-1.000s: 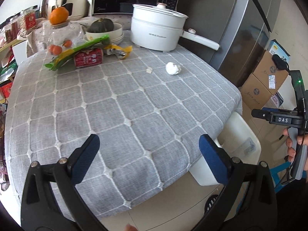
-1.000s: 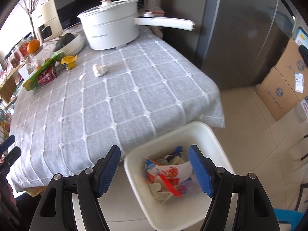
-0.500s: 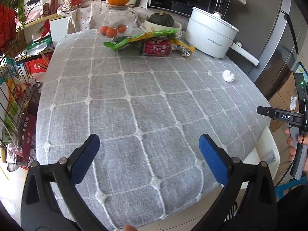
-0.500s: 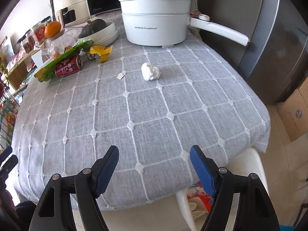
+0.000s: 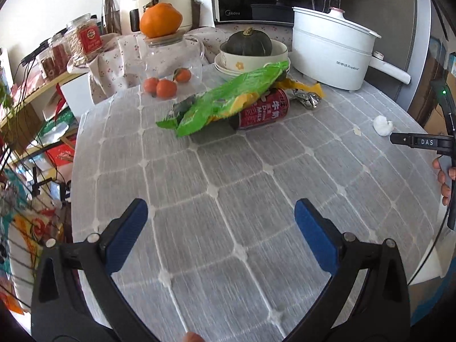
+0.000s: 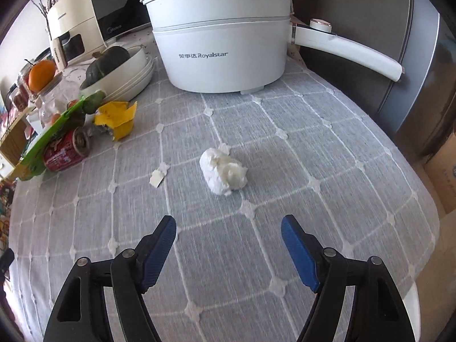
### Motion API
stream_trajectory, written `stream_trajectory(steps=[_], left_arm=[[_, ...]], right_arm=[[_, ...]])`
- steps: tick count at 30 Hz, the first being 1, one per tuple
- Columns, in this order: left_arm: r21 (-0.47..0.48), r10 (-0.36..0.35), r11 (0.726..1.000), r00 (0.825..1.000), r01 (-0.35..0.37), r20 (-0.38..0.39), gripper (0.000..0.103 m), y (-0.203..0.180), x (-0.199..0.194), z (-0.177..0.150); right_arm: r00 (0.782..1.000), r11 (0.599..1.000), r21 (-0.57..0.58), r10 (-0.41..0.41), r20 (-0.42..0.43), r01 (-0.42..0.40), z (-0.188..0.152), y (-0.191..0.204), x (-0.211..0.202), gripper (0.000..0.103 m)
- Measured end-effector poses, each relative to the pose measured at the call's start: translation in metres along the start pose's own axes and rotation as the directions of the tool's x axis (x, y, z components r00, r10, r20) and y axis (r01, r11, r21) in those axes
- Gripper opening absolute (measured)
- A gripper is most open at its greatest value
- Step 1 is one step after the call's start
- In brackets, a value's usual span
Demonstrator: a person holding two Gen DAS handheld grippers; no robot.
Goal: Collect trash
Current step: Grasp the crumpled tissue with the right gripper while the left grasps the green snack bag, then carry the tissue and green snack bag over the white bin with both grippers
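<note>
A crumpled white tissue (image 6: 223, 171) lies on the grey checked tablecloth, a short way ahead of my open, empty right gripper (image 6: 228, 228); it also shows in the left wrist view (image 5: 382, 124). A small paper scrap (image 6: 158, 177) lies to its left. A green snack bag (image 5: 225, 99) rests over a red milk can (image 5: 262, 109), with a yellow wrapper (image 5: 309, 87) and crumpled foil (image 5: 306, 98) behind. My left gripper (image 5: 221, 216) is open and empty above the cloth, well short of that pile.
A white Royalstar pot (image 6: 219, 34) with a long handle stands at the back. Stacked bowls holding a dark squash (image 5: 250, 44), a glass jar (image 5: 171, 57) topped by an orange, and small oranges (image 5: 165, 87) stand behind the trash. A fridge (image 6: 413, 42) stands right.
Both grippers have moved forward over the table. The right one has closed in on the tissue, and the white bin has dropped out of its view. The left one has neared the green bag.
</note>
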State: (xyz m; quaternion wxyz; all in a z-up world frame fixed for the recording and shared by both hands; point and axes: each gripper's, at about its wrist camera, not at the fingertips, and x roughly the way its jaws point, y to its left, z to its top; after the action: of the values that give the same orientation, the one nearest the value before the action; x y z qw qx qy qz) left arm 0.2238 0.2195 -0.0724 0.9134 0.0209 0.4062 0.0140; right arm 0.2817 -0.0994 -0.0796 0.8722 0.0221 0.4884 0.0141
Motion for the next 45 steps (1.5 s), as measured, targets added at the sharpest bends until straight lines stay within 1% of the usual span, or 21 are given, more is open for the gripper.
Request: stream_trajectory(steps=[2,4,6,8,9,10,11,12,13,14,15,16,17,18,19,21,23,27,33,39,45], left_arm=[[0.038,0.018,0.999,1.0,-0.019,0.023,0.102,-0.002,0.011,0.016],[0.075,0.063,0.995,0.996,-0.067,0.058,0.102,-0.006,0.02,0.029],[0.104,0.087,0.99,0.993,-0.094,0.074,0.102,-0.008,0.029,0.04],[0.133,0.097,0.985,0.992,-0.107,0.084,0.095,-0.009,0.038,0.048],[0.145,0.104,0.983,0.991,-0.115,0.085,0.092,-0.009,0.042,0.052],[0.153,0.1,0.982,0.991,-0.112,0.085,0.086,-0.009,0.046,0.055],[0.158,0.094,0.982,0.992,-0.106,0.083,0.081,-0.009,0.049,0.057],[0.164,0.09,0.981,0.993,-0.102,0.08,0.079,-0.009,0.052,0.06],[0.17,0.08,0.981,0.994,-0.092,0.078,0.074,-0.009,0.054,0.061],[0.174,0.061,0.982,0.995,-0.073,0.076,0.063,-0.01,0.055,0.062],[0.176,0.04,0.983,0.997,-0.052,0.068,0.056,-0.01,0.057,0.064],[0.177,0.023,0.984,0.998,-0.032,0.055,0.04,-0.011,0.059,0.066],[0.178,0.014,0.984,0.999,-0.021,0.042,0.028,-0.012,0.061,0.067],[0.178,0.011,0.984,0.999,-0.017,0.034,0.023,-0.014,0.061,0.066],[0.176,0.011,0.984,0.999,-0.016,0.032,0.013,-0.015,0.059,0.066],[0.152,0.004,0.988,1.0,-0.009,0.031,0.013,-0.015,0.053,0.066],[0.122,-0.022,0.992,1.0,0.019,0.022,0.01,-0.014,0.044,0.065],[0.081,-0.034,0.996,0.999,0.032,0.021,0.008,-0.015,0.024,0.06],[0.01,-0.071,0.997,0.997,0.071,0.025,0.007,-0.02,-0.017,0.041],[-0.047,-0.11,0.993,0.993,0.111,0.032,0.006,-0.021,-0.051,0.02],[-0.113,-0.178,0.976,0.982,0.184,0.055,0.006,-0.029,-0.078,-0.003]], right_arm=[[1.0,1.0,-0.007,0.006,0.004,-0.006,0.008,0.001,0.011,0.078],[1.0,1.0,-0.018,0.014,0.003,-0.014,0.013,0.004,0.019,0.077],[1.0,0.999,-0.034,0.013,0.006,-0.013,0.019,0.009,0.028,0.077],[1.0,0.999,-0.047,0.007,0.013,-0.006,0.024,0.013,0.035,0.075],[1.0,0.999,-0.053,0.006,0.014,-0.005,0.026,0.015,0.038,0.072],[1.0,0.998,-0.056,0.007,0.014,-0.006,0.027,0.015,0.04,0.07],[1.0,0.998,-0.059,0.007,0.011,-0.006,0.029,0.016,0.043,0.065],[1.0,0.998,-0.06,0.006,0.008,-0.006,0.03,0.016,0.045,0.06],[1.0,0.998,-0.061,0.0,0.008,0.001,0.03,0.015,0.047,0.058],[1.0,0.998,-0.064,-0.009,0.017,0.01,0.031,0.015,0.048,0.054],[1.0,0.998,-0.063,-0.014,0.022,0.015,0.032,0.015,0.048,0.046],[1.0,0.998,-0.06,-0.017,0.025,0.019,0.032,0.014,0.048,0.042],[0.999,0.998,-0.055,-0.016,0.028,0.018,0.032,0.013,0.047,0.035],[1.0,0.999,-0.049,-0.008,0.027,0.01,0.032,0.011,0.046,0.034],[1.0,0.999,-0.043,0.001,0.023,0.0,0.033,0.01,0.046,0.033],[1.0,0.999,-0.032,0.005,0.024,-0.005,0.032,0.007,0.041,0.032],[1.0,1.0,-0.021,0.013,0.026,-0.013,0.029,0.003,0.034,0.032],[0.999,1.0,-0.001,0.018,0.034,-0.018,0.022,-0.005,0.014,0.032],[0.999,1.0,0.019,0.015,0.036,-0.016,0.004,-0.02,-0.025,0.032],[0.999,1.0,0.01,0.011,0.048,-0.011,-0.019,-0.032,-0.068,0.032],[0.999,1.0,0.017,0.016,0.039,-0.017,-0.043,-0.041,-0.098,0.032]])
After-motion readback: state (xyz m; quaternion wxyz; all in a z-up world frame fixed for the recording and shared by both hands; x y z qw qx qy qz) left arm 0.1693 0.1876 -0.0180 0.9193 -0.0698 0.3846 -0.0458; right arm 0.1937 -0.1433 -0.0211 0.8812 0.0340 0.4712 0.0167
